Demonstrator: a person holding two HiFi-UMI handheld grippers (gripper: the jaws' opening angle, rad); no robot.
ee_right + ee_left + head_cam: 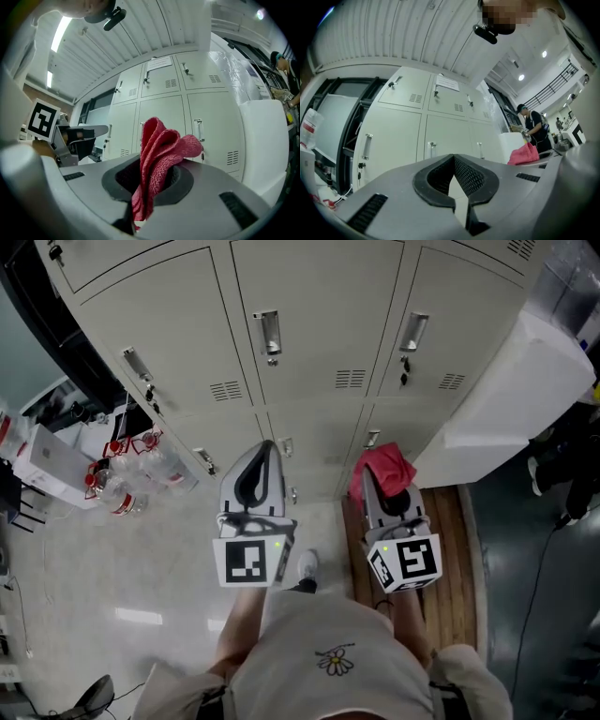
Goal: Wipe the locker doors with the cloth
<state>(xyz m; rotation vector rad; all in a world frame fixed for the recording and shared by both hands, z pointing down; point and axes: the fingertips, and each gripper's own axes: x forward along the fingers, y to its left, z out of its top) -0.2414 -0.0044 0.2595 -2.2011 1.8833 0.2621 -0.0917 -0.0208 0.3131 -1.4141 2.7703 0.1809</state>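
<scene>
I face pale grey metal locker doors, three columns across, standing on a pale speckled floor. A white box crowds the right edge. Left tongs: tips together, gripping nothing. Right tongs: clamped on one red terry cloth, held apart from the doors.

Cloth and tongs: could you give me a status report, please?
Right tongs shut on red cloth. Left tongs shut, empty. Cloth short of locker doors, path clear.
</scene>
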